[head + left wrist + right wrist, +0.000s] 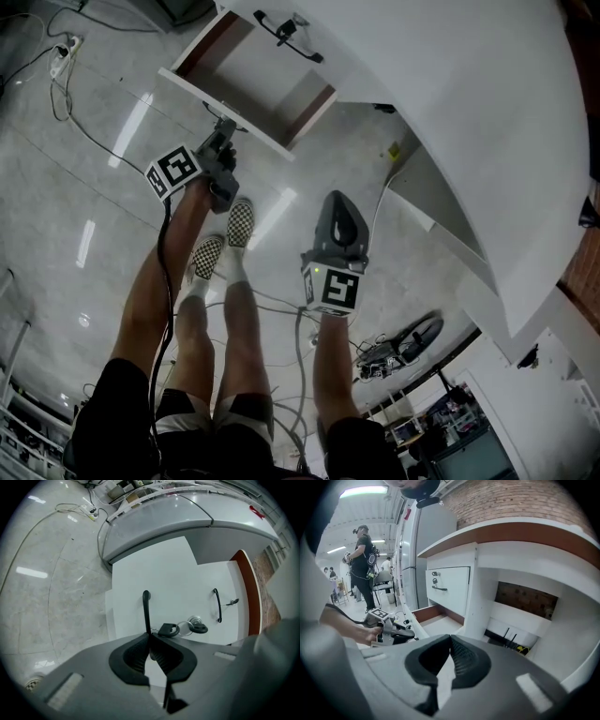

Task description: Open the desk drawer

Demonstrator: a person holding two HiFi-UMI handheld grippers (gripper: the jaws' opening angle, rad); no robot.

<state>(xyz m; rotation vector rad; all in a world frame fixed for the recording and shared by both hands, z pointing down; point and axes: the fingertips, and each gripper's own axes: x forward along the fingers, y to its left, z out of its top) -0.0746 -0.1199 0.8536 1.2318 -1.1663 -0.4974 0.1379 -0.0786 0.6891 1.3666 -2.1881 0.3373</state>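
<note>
The white desk drawer (272, 84) stands pulled out, its brown inside showing. In the left gripper view its thin black handle (146, 607) runs upright, and my left gripper (149, 638) is shut on the handle's lower end. From the head view the left gripper (223, 131) sits at the drawer's front edge. A bunch of keys (193, 627) hangs from the lock beside the handle. My right gripper (339, 204) hovers apart, to the right of the drawer; its jaws (450, 639) are shut on nothing. The right gripper view shows the open drawer (433, 618) and the left gripper (389, 631).
A second drawer (447, 585) with a black handle (217, 605) sits above the open one. Cables and a power strip (64, 56) lie on the shiny floor. My legs and checkered shoes (225, 239) stand just behind the drawer. People (363, 559) stand far off.
</note>
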